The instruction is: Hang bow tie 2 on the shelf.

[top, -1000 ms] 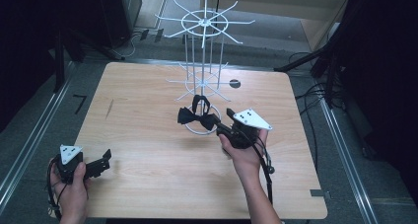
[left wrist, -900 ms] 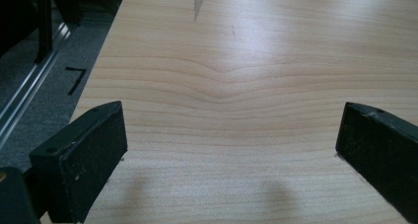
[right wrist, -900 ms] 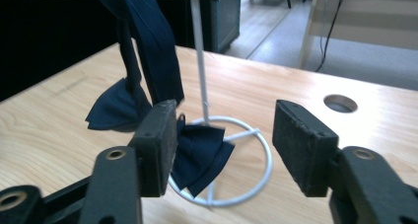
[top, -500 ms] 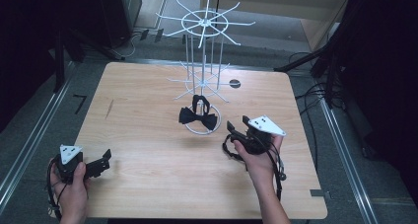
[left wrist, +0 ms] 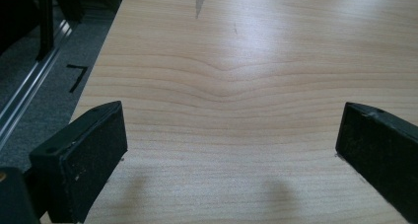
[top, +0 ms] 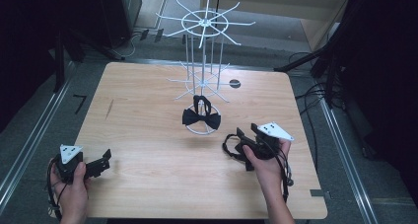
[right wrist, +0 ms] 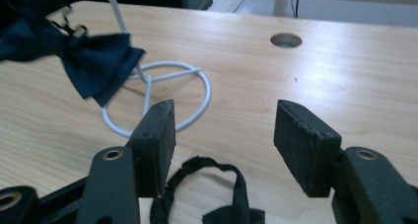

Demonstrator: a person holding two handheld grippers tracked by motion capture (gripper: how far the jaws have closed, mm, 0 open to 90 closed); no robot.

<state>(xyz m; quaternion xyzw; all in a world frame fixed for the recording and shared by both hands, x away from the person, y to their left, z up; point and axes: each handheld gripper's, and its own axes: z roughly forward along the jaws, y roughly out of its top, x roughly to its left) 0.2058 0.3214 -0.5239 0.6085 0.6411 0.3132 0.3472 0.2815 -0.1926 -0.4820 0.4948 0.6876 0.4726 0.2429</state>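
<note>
Hanging bow tie on white rack

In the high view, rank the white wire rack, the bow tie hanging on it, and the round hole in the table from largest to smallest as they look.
1. White wire rack, by far the largest, rising from its ring base to the spoked top.
2. Bow tie, roughly as wide as the ring base.
3. Hole in the table, the smallest, though it lies farther from the camera.
</note>
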